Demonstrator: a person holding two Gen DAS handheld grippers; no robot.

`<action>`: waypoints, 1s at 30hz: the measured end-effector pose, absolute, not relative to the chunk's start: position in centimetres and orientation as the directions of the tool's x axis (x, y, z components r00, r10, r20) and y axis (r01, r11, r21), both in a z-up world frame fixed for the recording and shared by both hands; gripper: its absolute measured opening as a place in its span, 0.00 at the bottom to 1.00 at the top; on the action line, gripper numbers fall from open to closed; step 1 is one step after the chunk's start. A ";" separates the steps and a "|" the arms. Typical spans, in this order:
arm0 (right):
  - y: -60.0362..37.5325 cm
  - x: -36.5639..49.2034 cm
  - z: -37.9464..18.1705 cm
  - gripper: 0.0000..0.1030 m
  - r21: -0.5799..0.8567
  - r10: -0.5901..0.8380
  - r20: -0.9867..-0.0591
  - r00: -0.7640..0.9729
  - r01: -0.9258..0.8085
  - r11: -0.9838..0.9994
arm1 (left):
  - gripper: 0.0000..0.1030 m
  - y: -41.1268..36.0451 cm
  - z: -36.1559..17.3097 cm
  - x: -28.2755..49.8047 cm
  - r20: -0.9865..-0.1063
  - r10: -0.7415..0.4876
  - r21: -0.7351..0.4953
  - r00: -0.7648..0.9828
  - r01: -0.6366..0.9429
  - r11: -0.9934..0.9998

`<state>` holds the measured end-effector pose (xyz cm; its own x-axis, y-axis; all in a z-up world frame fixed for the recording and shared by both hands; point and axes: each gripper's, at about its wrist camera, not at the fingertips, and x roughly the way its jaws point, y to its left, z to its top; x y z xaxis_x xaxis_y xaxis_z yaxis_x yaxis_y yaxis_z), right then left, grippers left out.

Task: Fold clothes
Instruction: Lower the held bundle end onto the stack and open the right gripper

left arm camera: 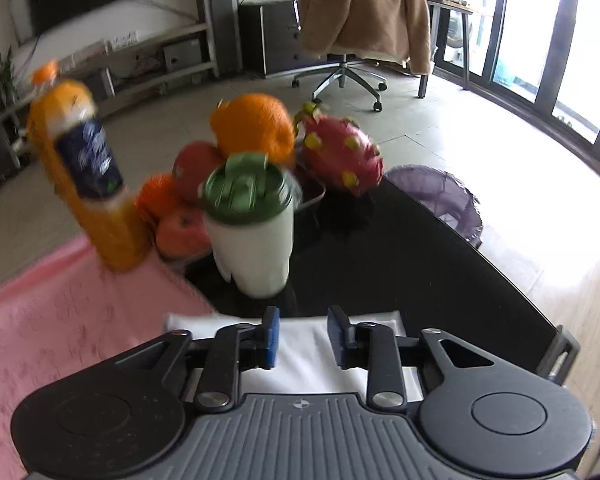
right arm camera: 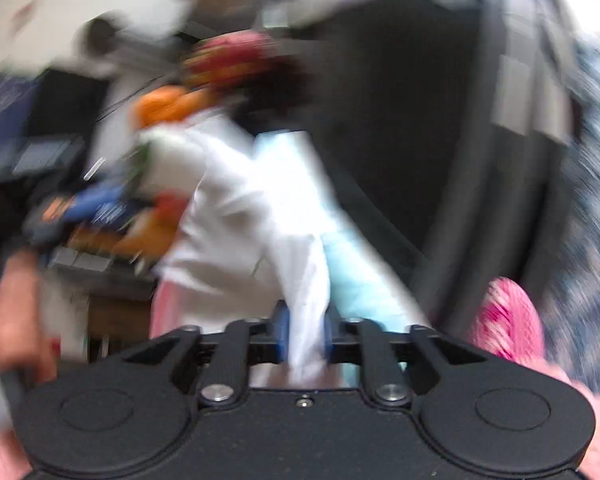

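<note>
The left gripper [left arm camera: 303, 338] hangs over a folded white cloth garment [left arm camera: 300, 354] with its blue-padded jaws apart and nothing between them. That garment lies flat on the dark glossy table [left arm camera: 400, 256], its far edge just short of a white tumbler with a green lid [left arm camera: 252, 232]. To the tumbler's left stands an orange juice bottle with a dark blue label [left arm camera: 84, 172], resting at the border of a pink textured cloth [left arm camera: 60, 340] that covers the table's left part. Behind them sits a heap of fruit: an orange [left arm camera: 256, 128], red apples [left arm camera: 194, 172] and a pink dragon fruit [left arm camera: 342, 156]. The table's right edge runs diagonally; beyond it the pale tiled floor [left arm camera: 440, 128] is open up to a swivel chair draped with a tan fleece coat [left arm camera: 364, 12].

The right wrist view is heavily blurred. The right gripper [right arm camera: 304, 336] is clamped on a bunched fold of white fabric [right arm camera: 268, 216], which rises from the jaws and spreads leftward above the table. A pale blue layer [right arm camera: 356, 276] lies just beside it on the right. A hand [right arm camera: 8, 312] shows at the left edge.
</note>
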<state>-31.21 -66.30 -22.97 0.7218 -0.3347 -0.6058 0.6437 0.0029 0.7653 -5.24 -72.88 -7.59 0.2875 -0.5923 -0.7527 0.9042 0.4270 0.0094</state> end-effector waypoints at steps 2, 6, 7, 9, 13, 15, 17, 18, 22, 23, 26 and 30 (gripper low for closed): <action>-66.1 -32.0 -22.1 0.33 0.734 -0.383 -0.623 0.683 0.679 0.016 | 0.34 -70.1 -7.4 -3.4 -0.739 -0.601 -0.022 0.304 0.881 0.472; -65.4 -31.3 -18.5 0.42 0.663 -0.503 -0.576 0.645 0.728 0.175 | 0.38 -64.3 -8.2 1.3 -0.741 -0.569 -0.045 0.357 0.818 0.573; -65.3 -31.1 -17.7 0.45 0.653 -0.522 -0.556 0.647 0.729 0.207 | 0.39 -62.9 -8.7 2.2 -0.752 -0.558 -0.052 0.352 0.811 0.582; -65.9 -30.7 -17.4 0.48 0.664 -0.520 -0.536 0.665 0.712 0.228 | 0.39 -60.9 -9.8 2.9 -0.772 -0.538 -0.054 0.339 0.808 0.587; -66.4 -29.9 -17.9 0.59 0.695 -0.506 -0.515 0.692 0.683 0.227 | 0.39 -57.8 -11.9 1.5 -0.778 -0.557 -0.072 0.292 0.838 0.541; -66.6 -29.4 -18.1 0.73 0.710 -0.498 -0.504 0.705 0.667 0.226 | 0.40 -57.1 -13.0 0.8 -0.784 -0.565 -0.106 0.259 0.840 0.532; -66.9 -29.0 -18.3 0.79 0.724 -0.491 -0.493 0.718 0.652 0.225 | 0.44 -56.5 -14.2 0.1 -0.788 -0.573 -0.140 0.225 0.841 0.523; -67.0 -28.8 -18.4 0.80 0.731 -0.488 -0.488 0.724 0.644 0.225 | 0.45 -56.2 -14.8 -0.2 -0.790 -0.577 -0.157 0.208 0.841 0.518; -67.4 -27.9 -18.9 0.77 0.759 -0.474 -0.464 0.749 0.612 0.222 | 0.45 -55.1 -16.4 0.2 -0.793 -0.589 -0.256 0.154 0.794 0.551; -67.7 -27.9 -19.4 0.72 0.761 -0.461 -0.483 0.745 0.617 0.199 | 0.44 -55.1 -16.5 0.4 -0.789 -0.597 -0.273 0.145 0.788 0.552; -68.5 -27.9 -20.4 0.68 0.768 -0.443 -0.513 0.735 0.623 0.145 | 0.42 -55.8 -16.8 0.5 -0.780 -0.613 -0.298 0.124 0.788 0.539; -69.0 -28.0 -21.0 0.68 0.778 -0.454 -0.518 0.725 0.620 0.104 | 0.30 -57.4 -17.7 0.1 -0.805 -0.582 -0.271 0.110 0.806 0.527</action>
